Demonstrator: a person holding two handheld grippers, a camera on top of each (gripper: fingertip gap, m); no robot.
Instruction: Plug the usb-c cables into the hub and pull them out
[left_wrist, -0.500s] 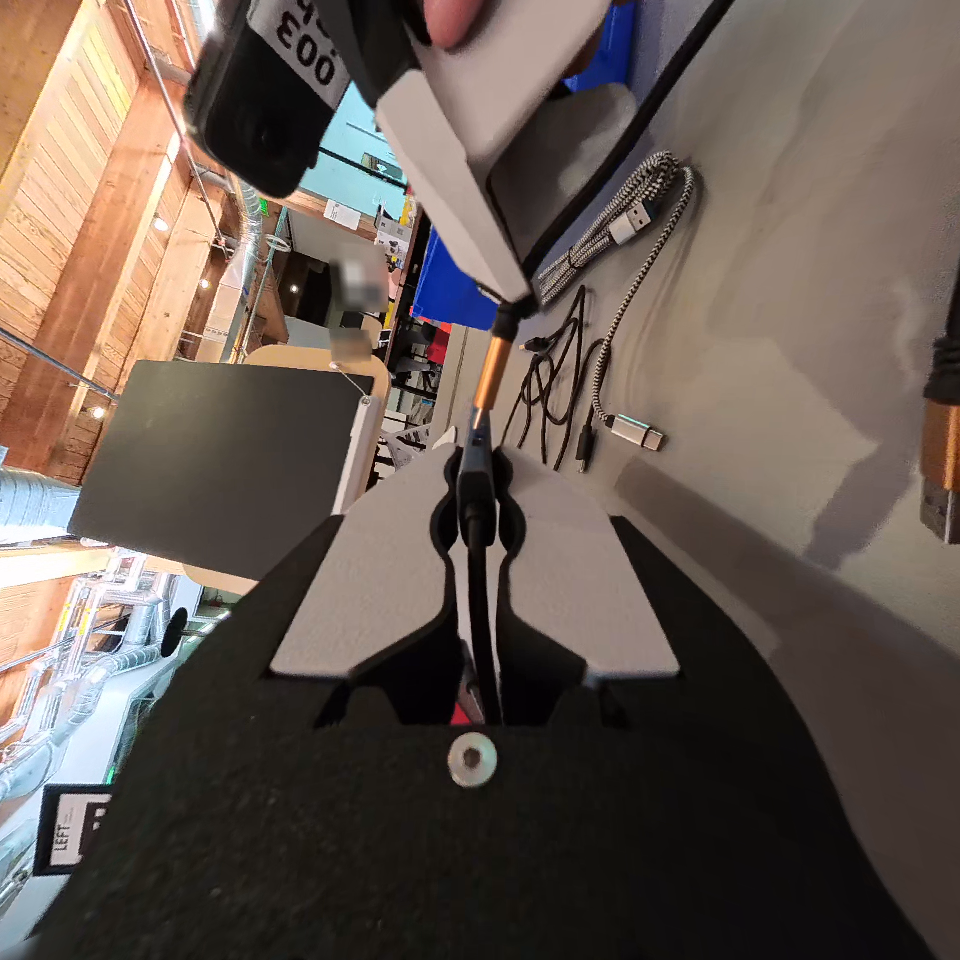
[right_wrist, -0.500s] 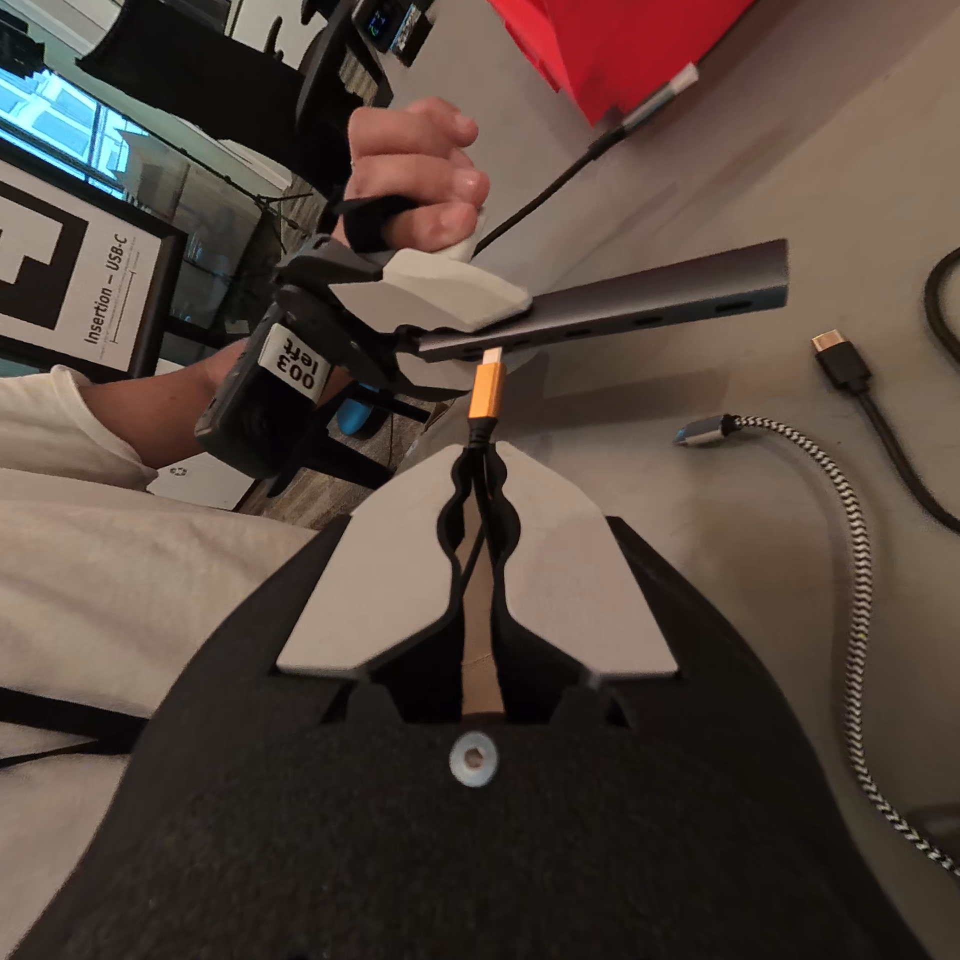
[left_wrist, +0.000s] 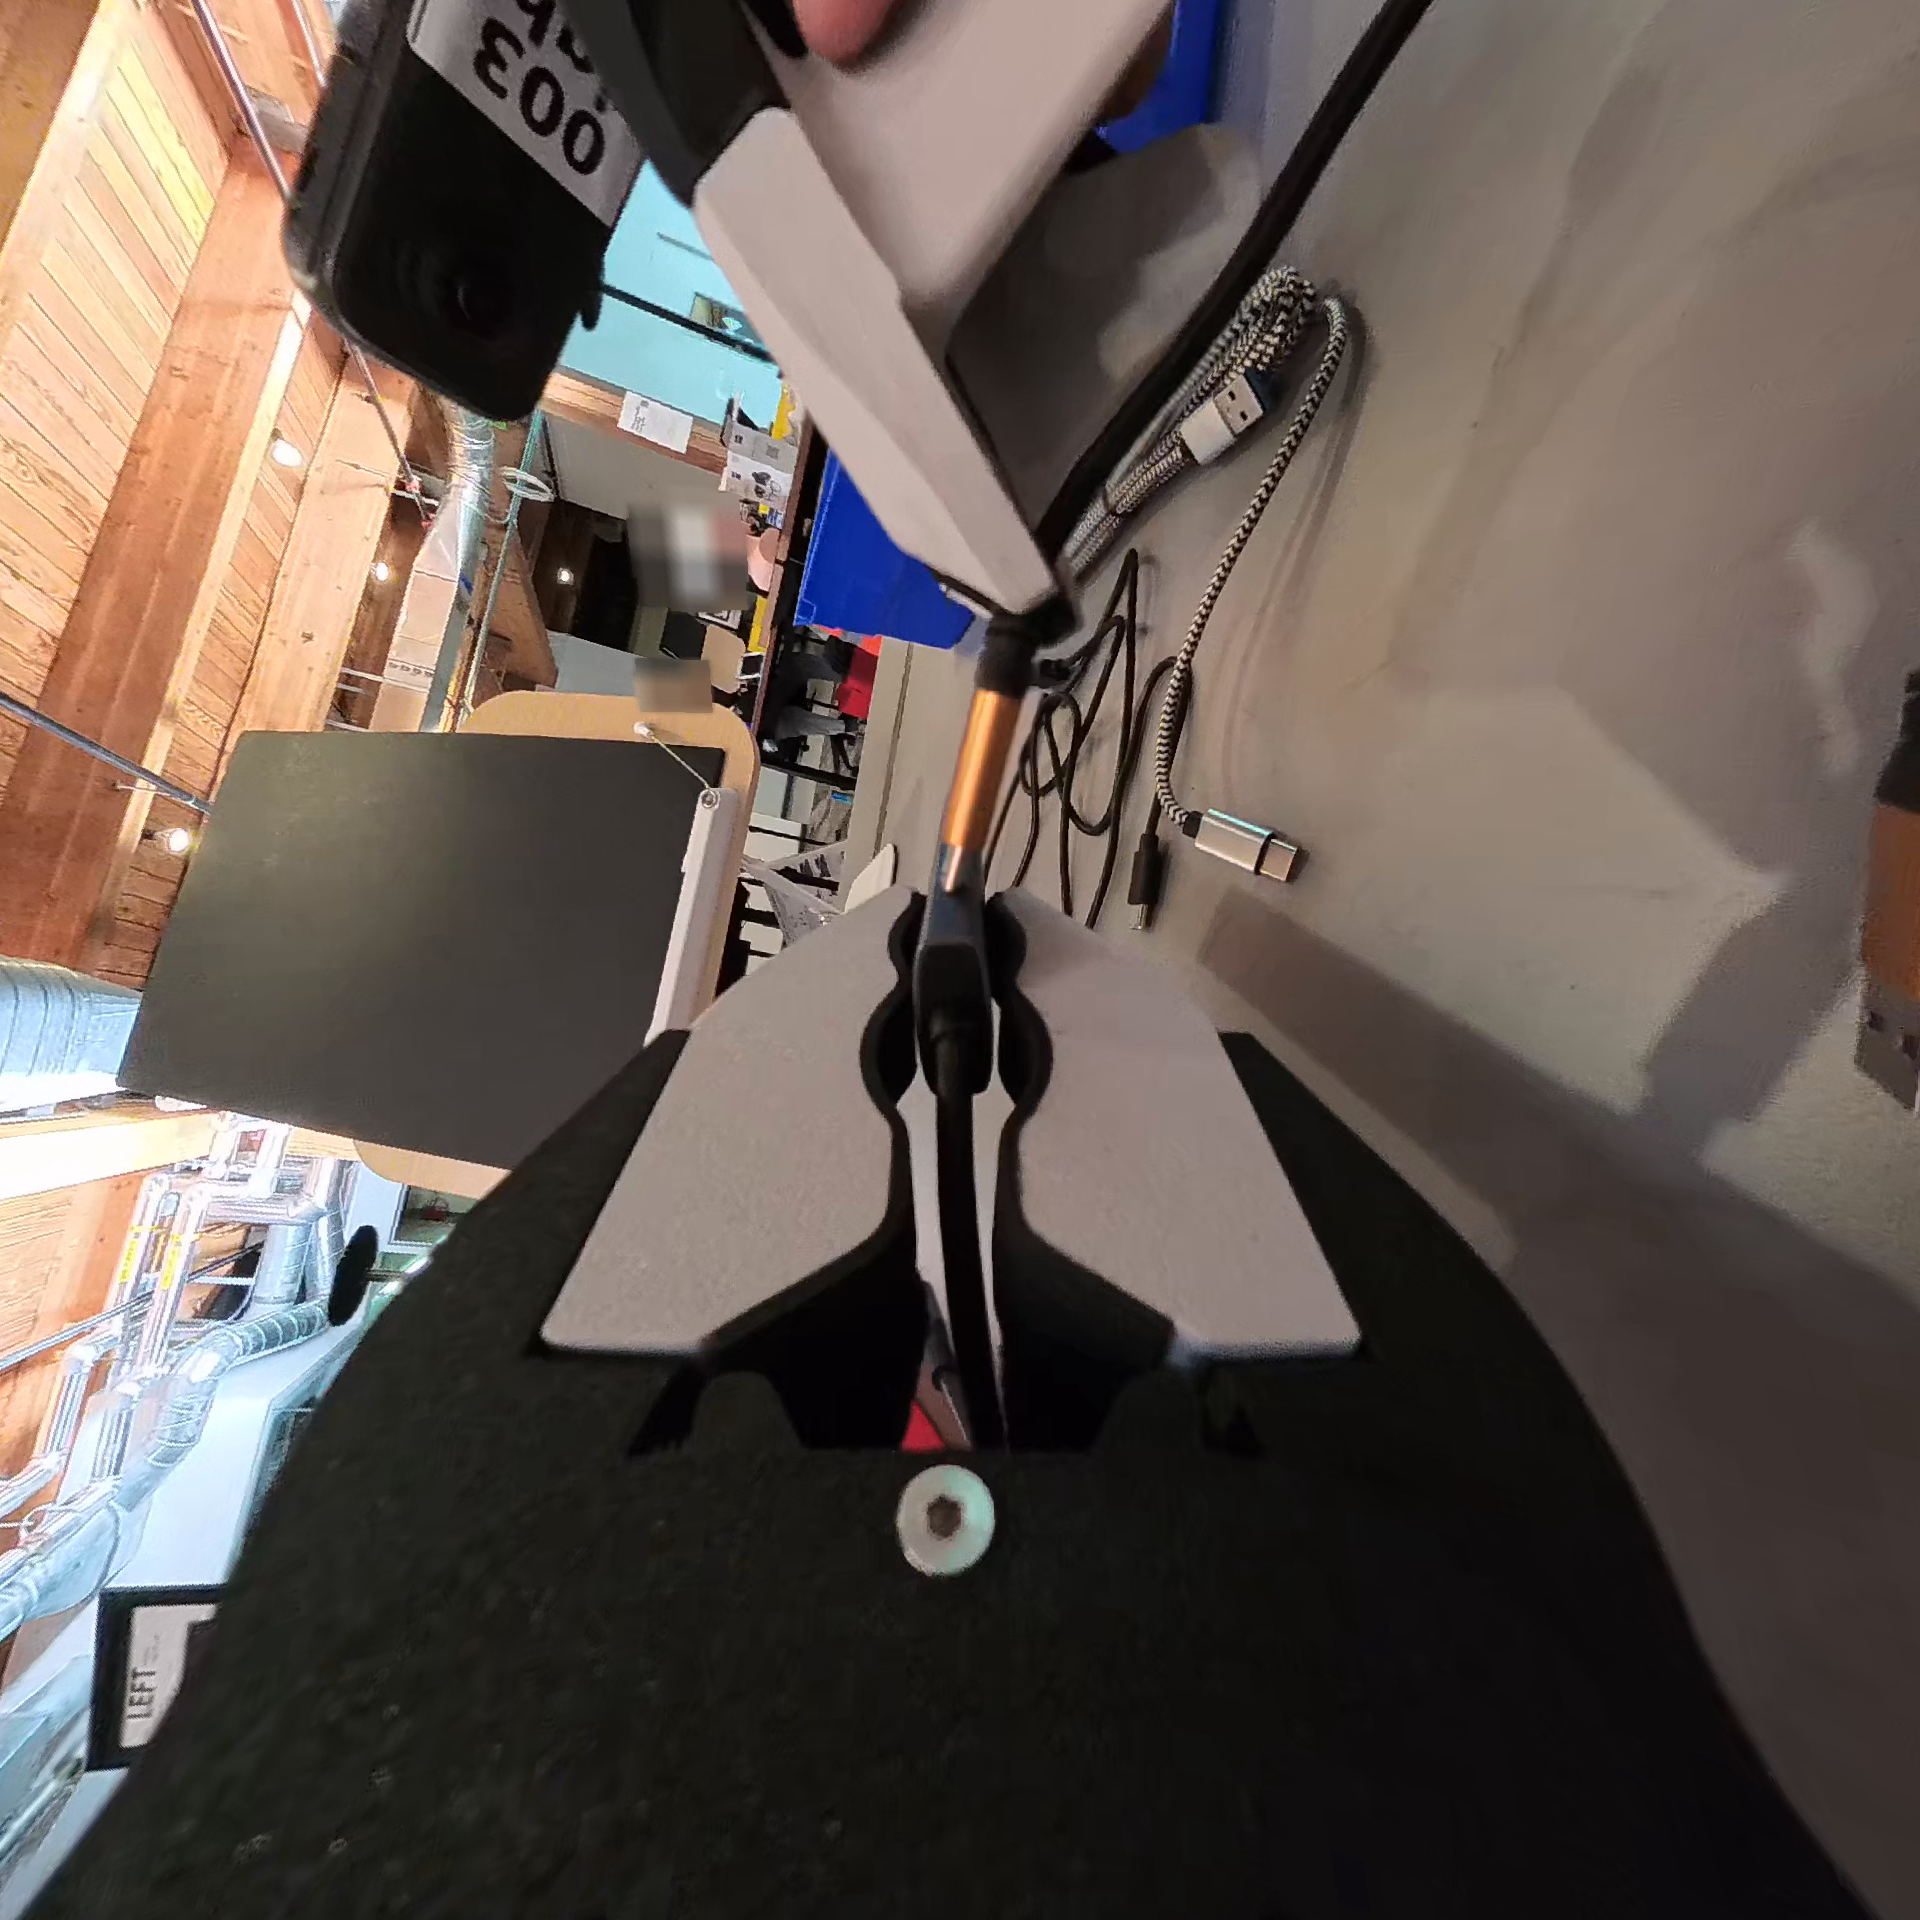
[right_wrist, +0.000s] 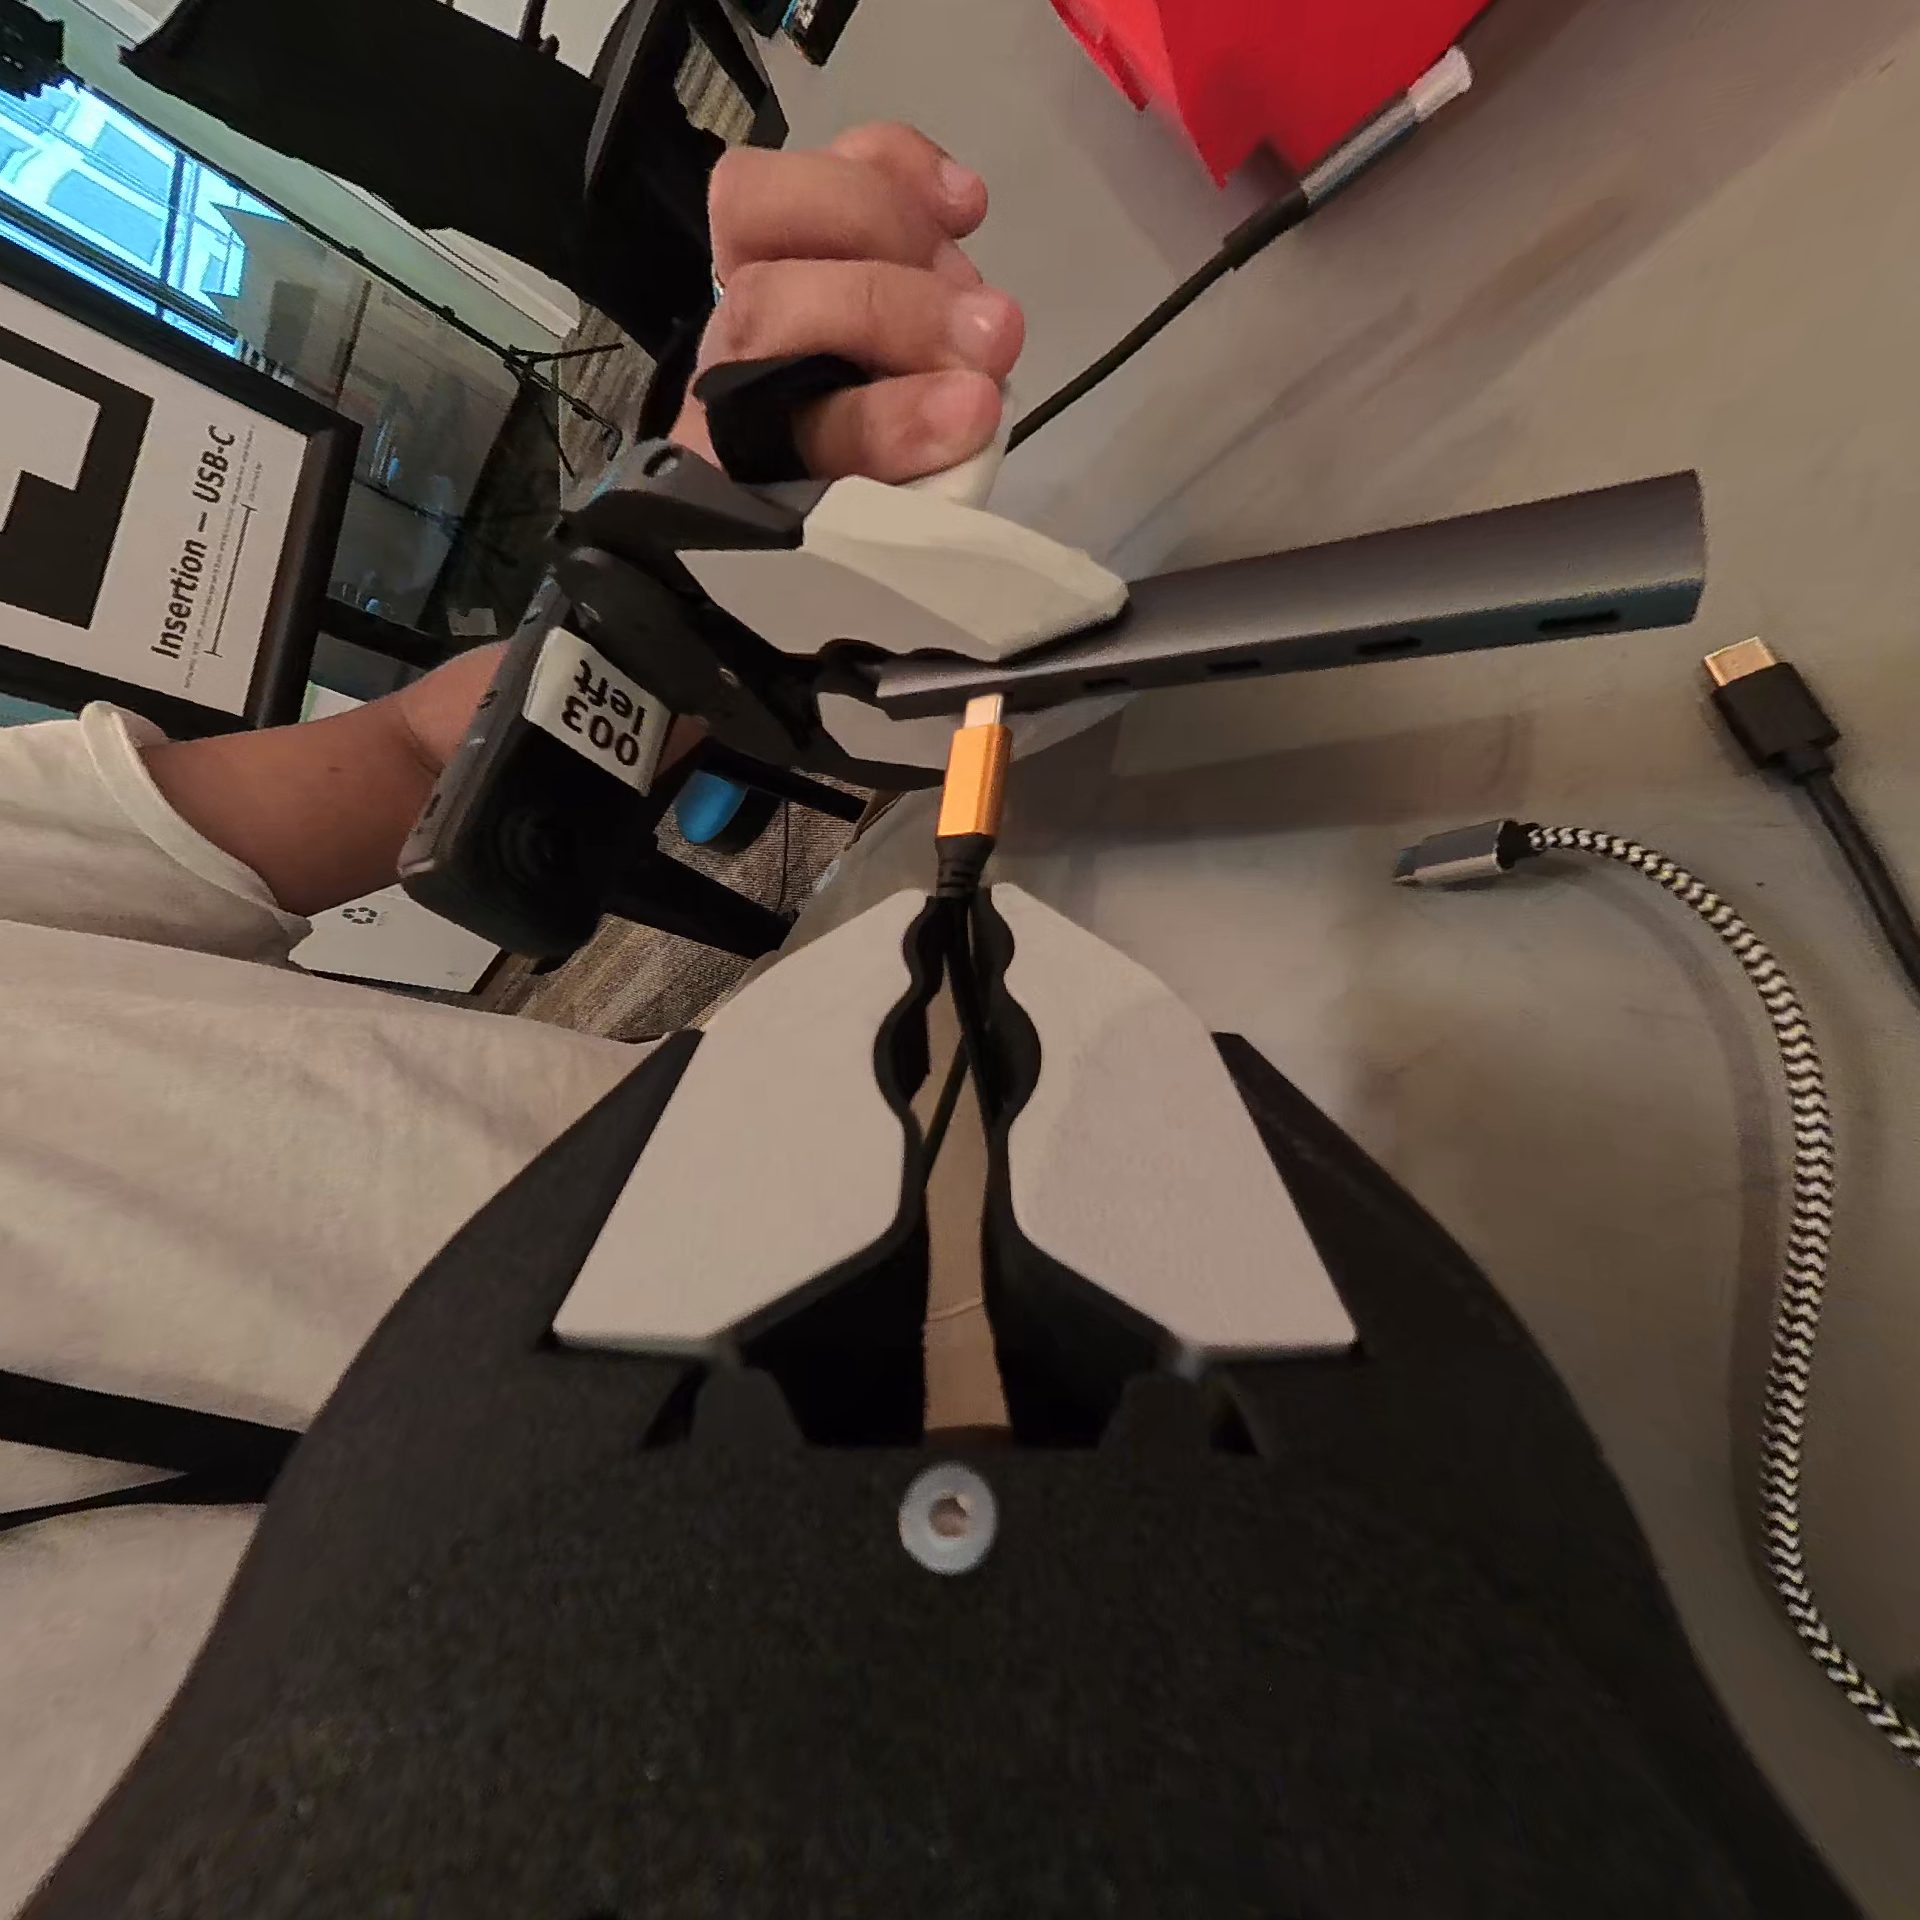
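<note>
A grey hub is held level above the table by its left end in my left gripper, which is shut on it. In the left wrist view the hub shows edge-on between my left gripper's fingers. My right gripper is shut on a black cable just behind its orange usb-c plug. The plug's silver tip meets a port on the hub's side edge, with part of the tip still showing. In the left wrist view the right gripper comes in from above with the orange plug.
On the grey table lie a braided cable with a silver plug, a black cable with a gold-tipped plug and thin black cables. A red bin and a blue bin stand at the table's ends. A person's sleeve is at the left. The grippers' ends are close to 6 cm from one another.
Almost nothing has changed. The orange plug stays at the hub's port with both grippers holding as before; it has shifted only slightly.
</note>
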